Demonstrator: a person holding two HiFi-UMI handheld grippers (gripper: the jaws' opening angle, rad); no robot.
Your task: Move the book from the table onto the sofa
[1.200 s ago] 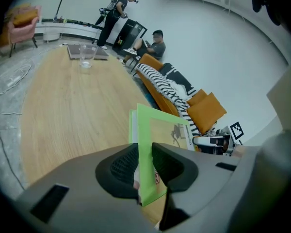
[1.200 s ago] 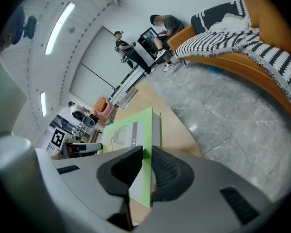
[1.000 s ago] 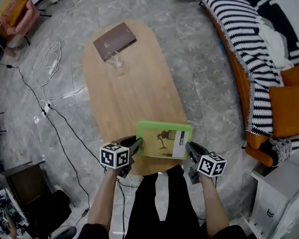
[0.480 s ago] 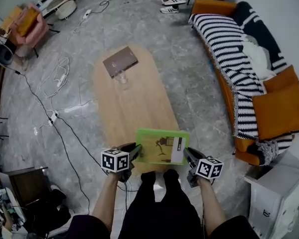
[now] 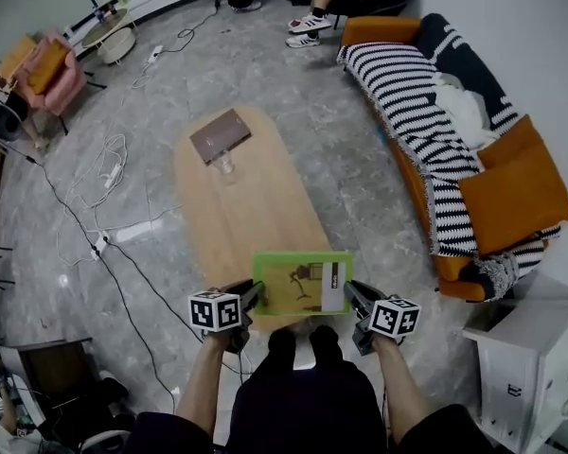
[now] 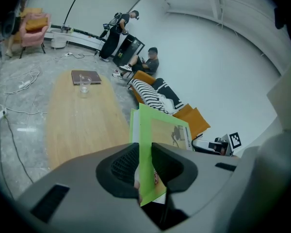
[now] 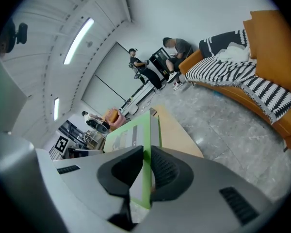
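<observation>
Over table [image 5: 246, 216] at 6 o'clock, left gripper [image 5: 249, 298] and right gripper [image 5: 352, 296] pinch book [image 5: 302, 284] edges; uneven carry to sofa [image 5: 454, 159] risks slip

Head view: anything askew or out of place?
Green book looks fine, clamped between left gripper and right gripper. Only oddities: brown notebook lies skewed at the table's far end, and loose cables trail over the floor.
</observation>
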